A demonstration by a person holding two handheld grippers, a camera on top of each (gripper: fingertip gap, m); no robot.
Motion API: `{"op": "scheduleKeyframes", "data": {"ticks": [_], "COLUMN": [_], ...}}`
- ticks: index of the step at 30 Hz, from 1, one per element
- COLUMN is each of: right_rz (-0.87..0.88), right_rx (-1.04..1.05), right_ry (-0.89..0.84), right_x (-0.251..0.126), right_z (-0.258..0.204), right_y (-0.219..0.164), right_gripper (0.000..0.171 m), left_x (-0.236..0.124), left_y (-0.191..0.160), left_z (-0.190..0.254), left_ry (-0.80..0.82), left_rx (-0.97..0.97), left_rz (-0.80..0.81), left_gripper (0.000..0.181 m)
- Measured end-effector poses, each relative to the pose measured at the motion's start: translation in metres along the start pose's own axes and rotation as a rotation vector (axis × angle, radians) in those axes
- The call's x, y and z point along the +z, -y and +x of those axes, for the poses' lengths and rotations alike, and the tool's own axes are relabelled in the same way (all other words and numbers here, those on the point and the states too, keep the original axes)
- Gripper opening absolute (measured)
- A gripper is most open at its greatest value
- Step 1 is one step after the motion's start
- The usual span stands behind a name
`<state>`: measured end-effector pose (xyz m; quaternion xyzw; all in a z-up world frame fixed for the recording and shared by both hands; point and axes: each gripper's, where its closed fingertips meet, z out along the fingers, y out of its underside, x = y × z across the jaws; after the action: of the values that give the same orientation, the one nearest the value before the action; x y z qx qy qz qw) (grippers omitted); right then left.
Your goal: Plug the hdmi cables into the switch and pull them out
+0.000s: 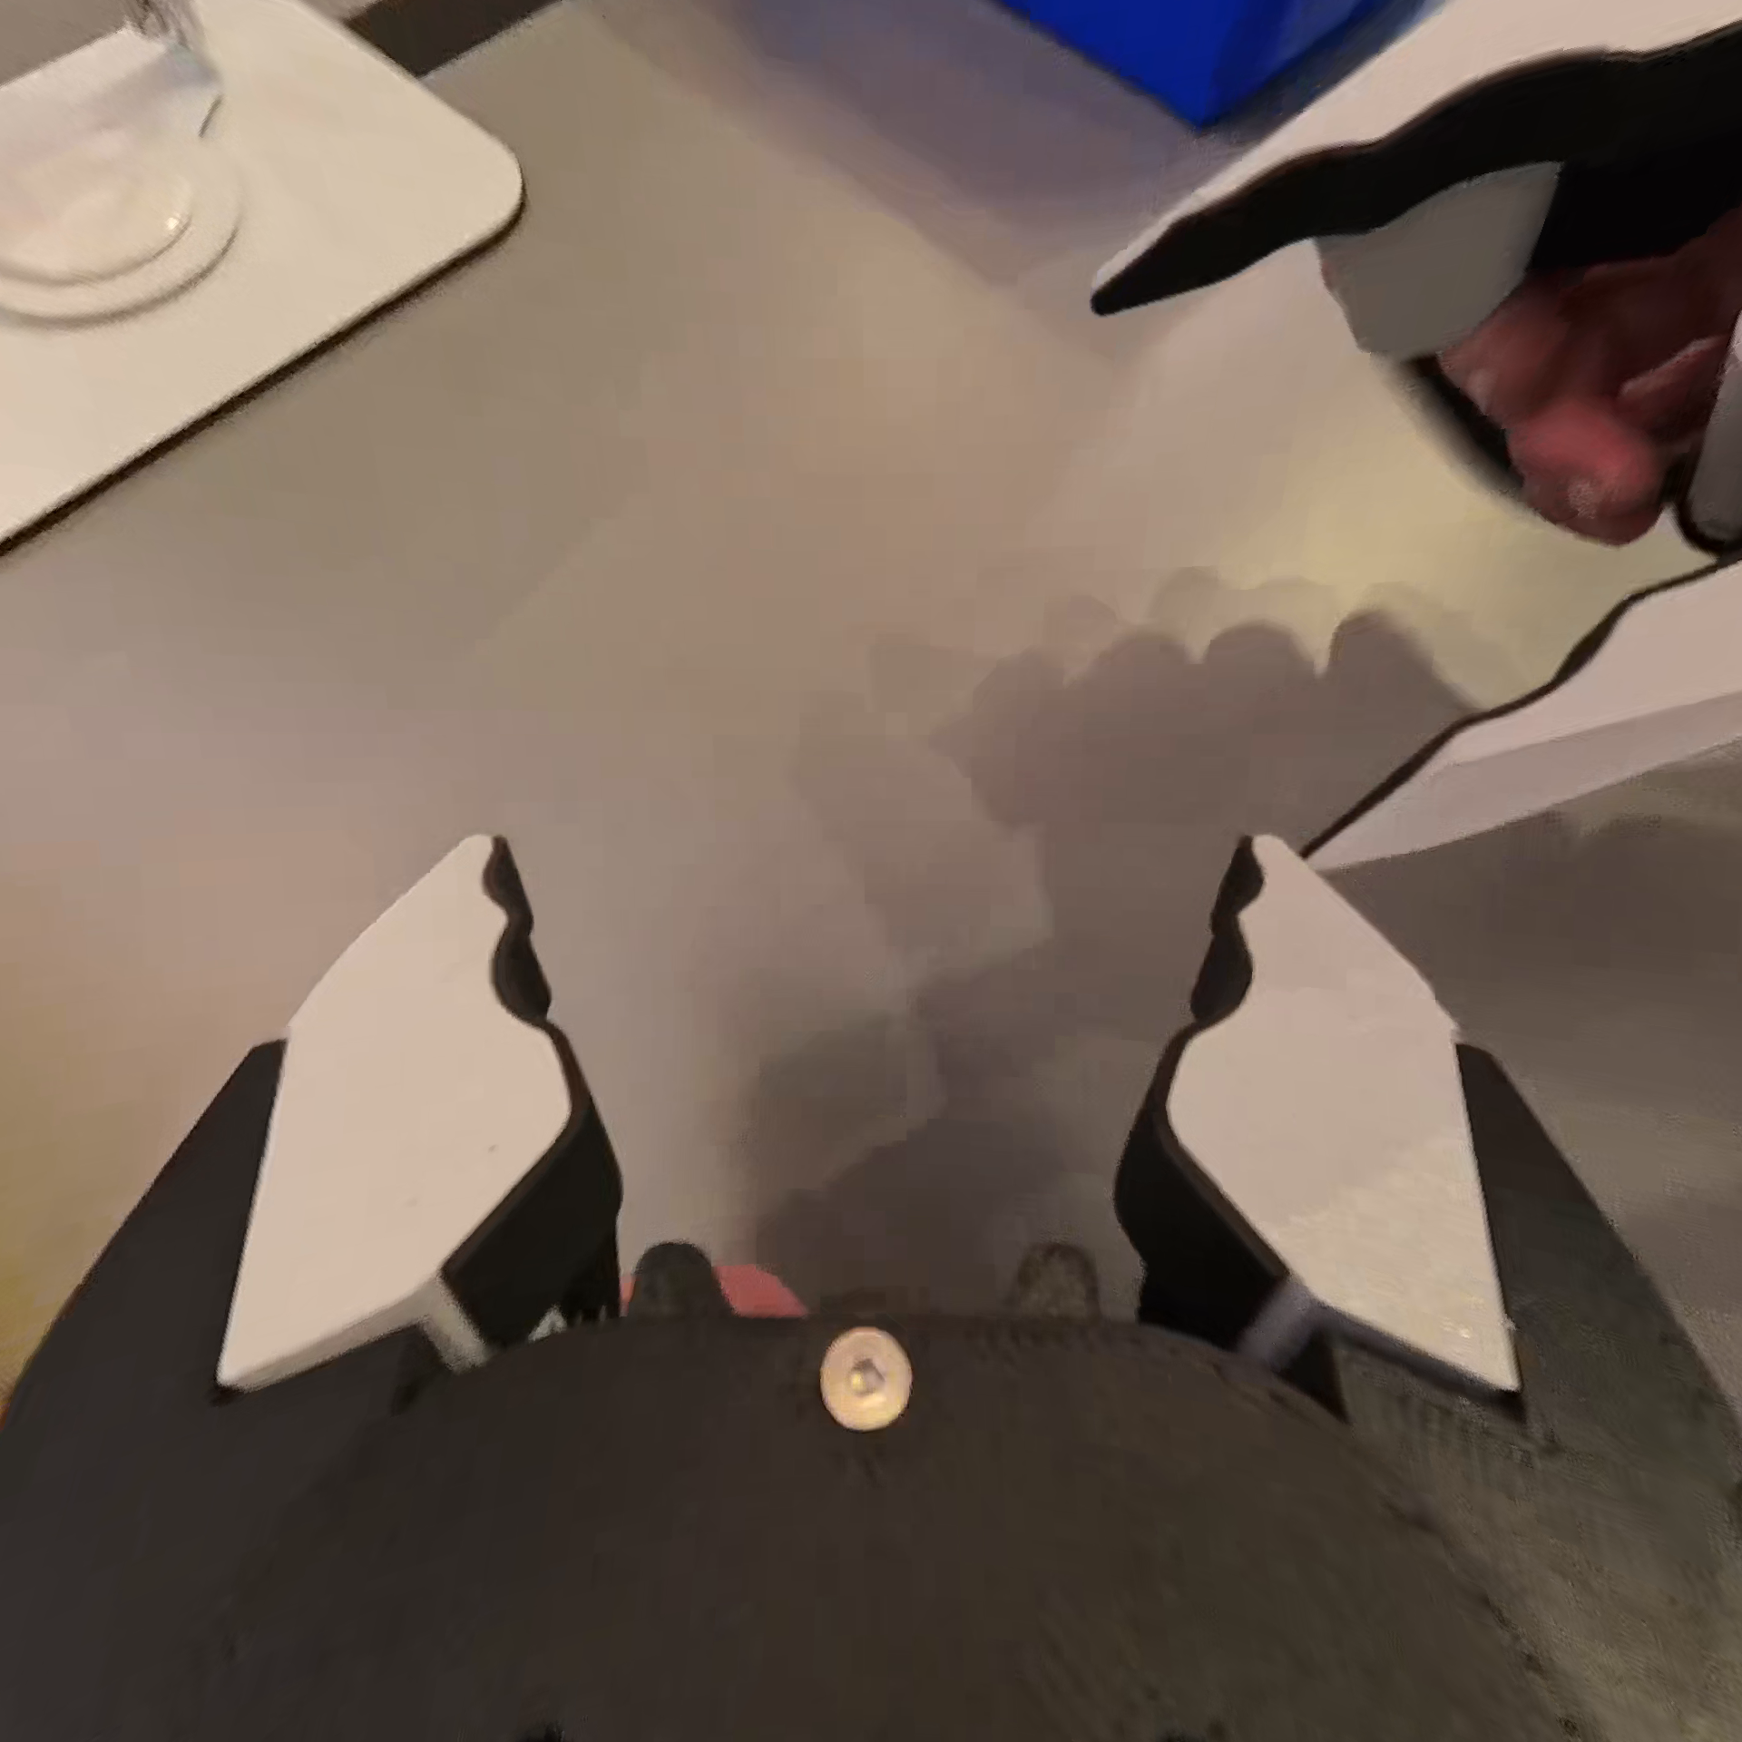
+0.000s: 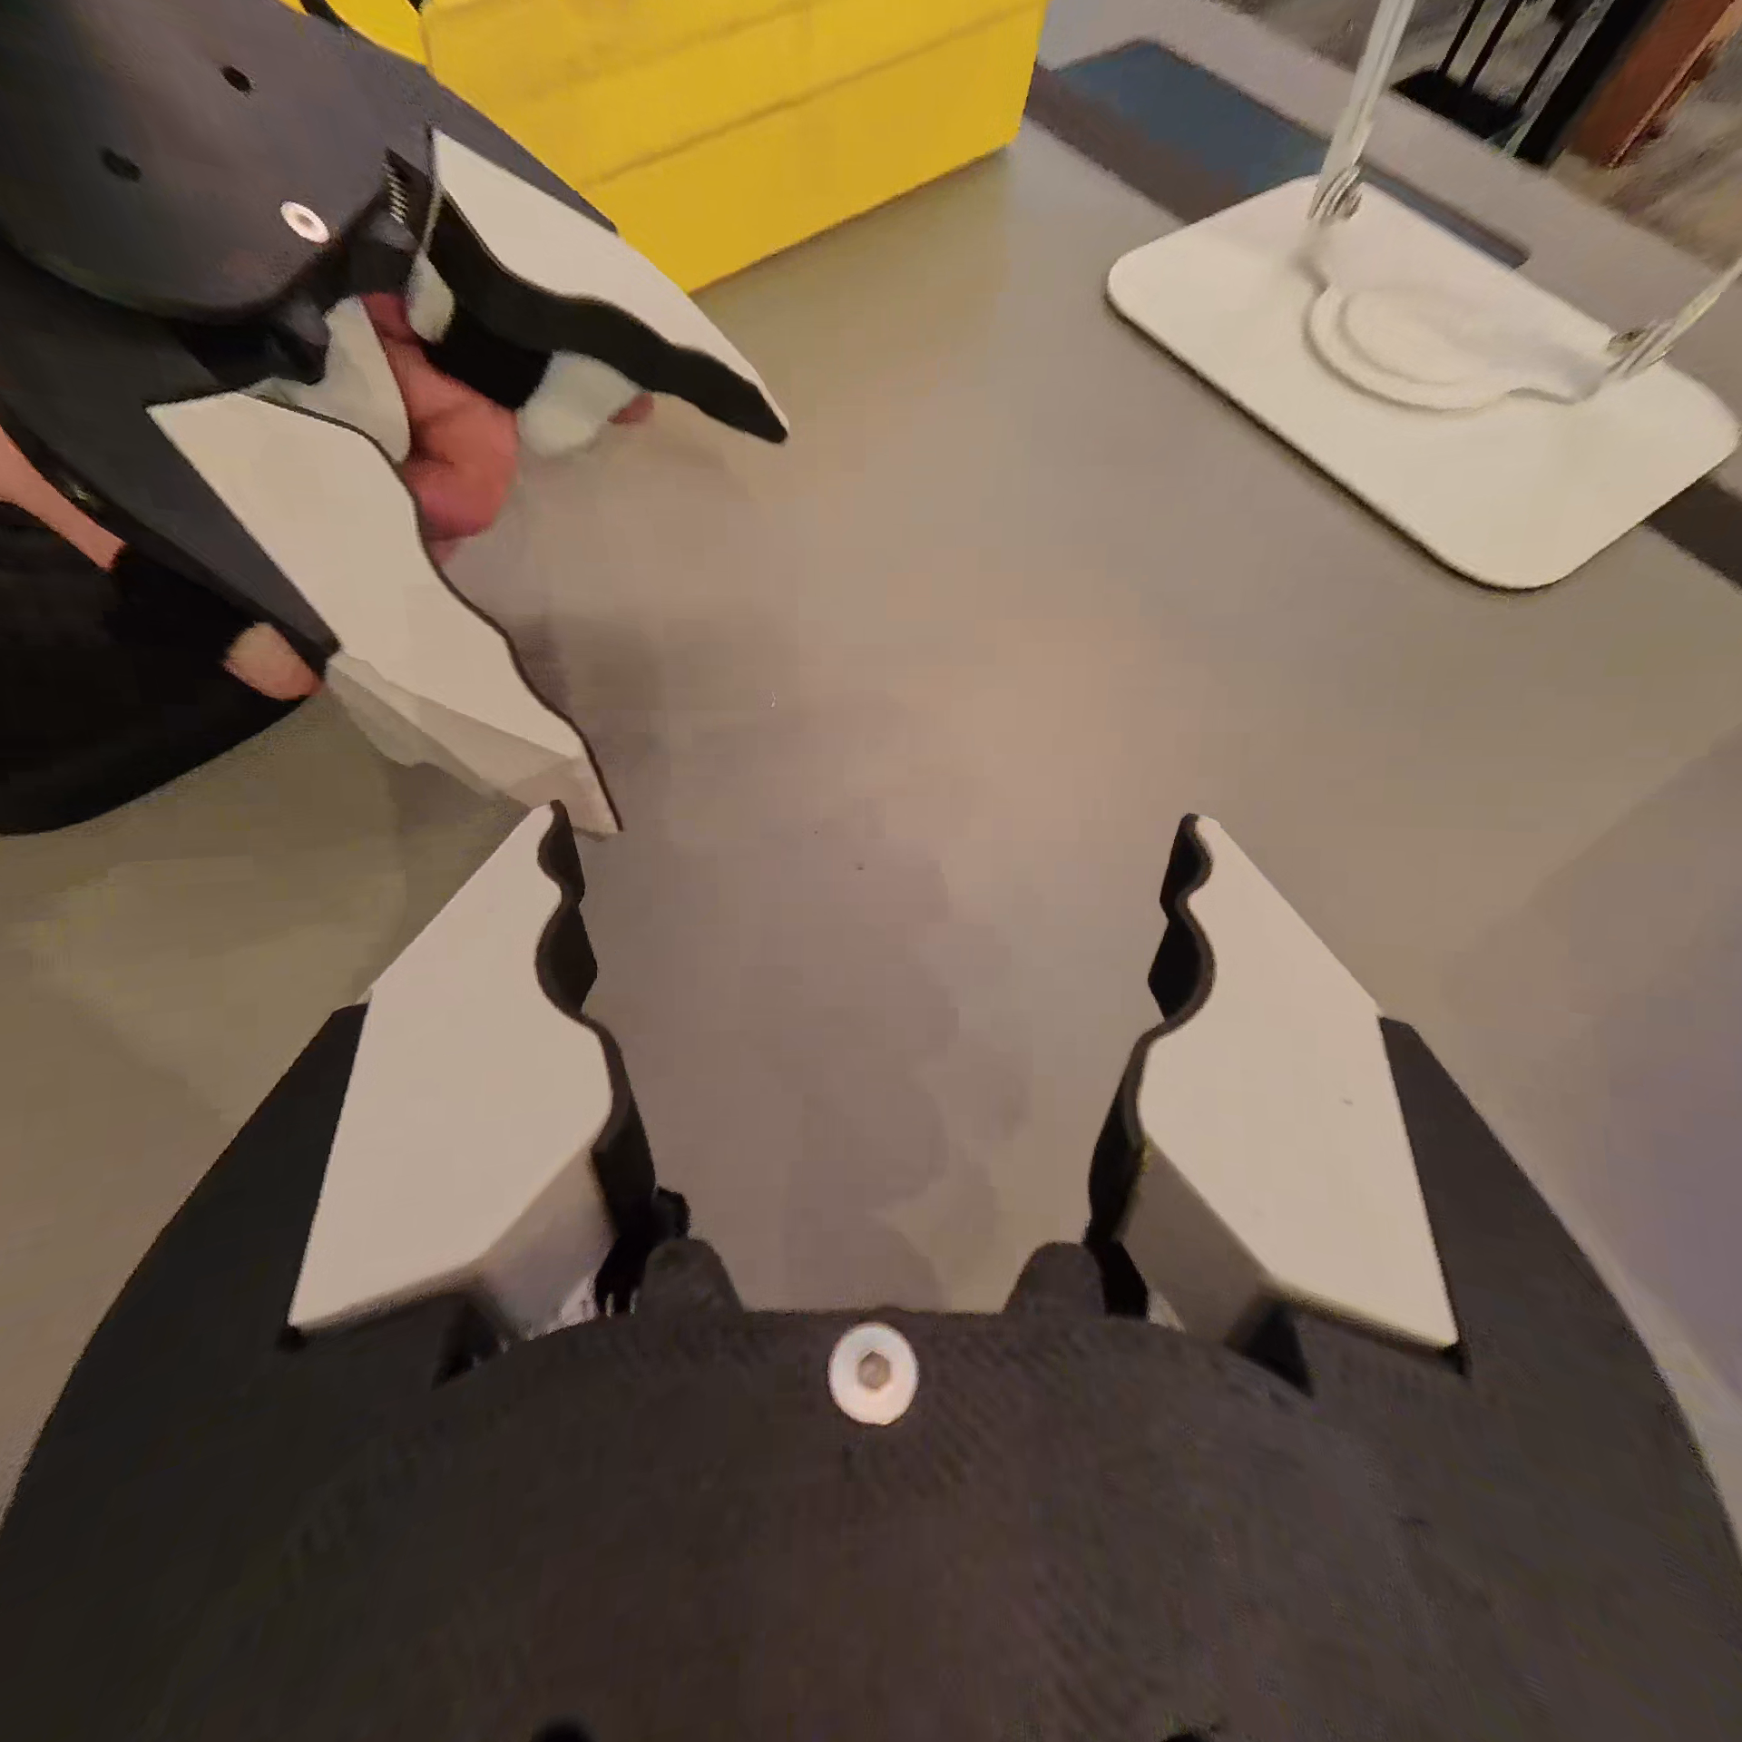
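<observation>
No HDMI cable plug or switch shows in either view. My left gripper [image 1: 875, 844] is open and empty over the bare grey table [image 1: 716, 490]. My right gripper [image 2: 875, 818] is also open and empty over the table [image 2: 943, 584]. In the right wrist view the left gripper [image 2: 688, 622] reaches in from the upper left, held by a hand, with its near fingertip close to my right gripper's left finger. In the left wrist view one finger [image 1: 1273, 236] of the right gripper shows at the upper right, held by a hand.
A white stand base [image 1: 311, 264] with a clear stem sits at the far left; it also shows at the far right in the right wrist view [image 2: 1470, 471]. A yellow box [image 2: 754, 123] and a blue box [image 1: 1207, 57] stand at the back. A thin black cable [image 1: 1508, 716] trails at the right.
</observation>
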<state>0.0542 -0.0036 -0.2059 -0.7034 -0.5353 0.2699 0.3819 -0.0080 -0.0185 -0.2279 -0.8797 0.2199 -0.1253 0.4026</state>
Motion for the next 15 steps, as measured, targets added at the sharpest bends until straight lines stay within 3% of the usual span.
{"op": "scheduleKeyframes", "data": {"ticks": [4,6,15], "right_rz": [-0.034,-0.049,-0.182], "right_rx": [-0.007,-0.031,-0.009], "right_ry": [0.005,-0.002,0.009], "right_x": [0.033,0.046,0.072], "right_z": [-0.002,-0.001,-0.007], "right_y": [-0.01,-0.014,-0.037], "right_gripper": [0.127,0.134,0.136], "left_x": [0.001,0.007,0.018], "left_y": [-0.019,-0.033,-0.048], "left_z": [-0.024,-0.03,-0.025], "left_ry": [0.031,0.001,-0.067], "left_rx": [0.083,0.065,0.225], "left_rz": [-0.056,-0.109,-0.213], "left_gripper": [0.146,0.146,0.141]}}
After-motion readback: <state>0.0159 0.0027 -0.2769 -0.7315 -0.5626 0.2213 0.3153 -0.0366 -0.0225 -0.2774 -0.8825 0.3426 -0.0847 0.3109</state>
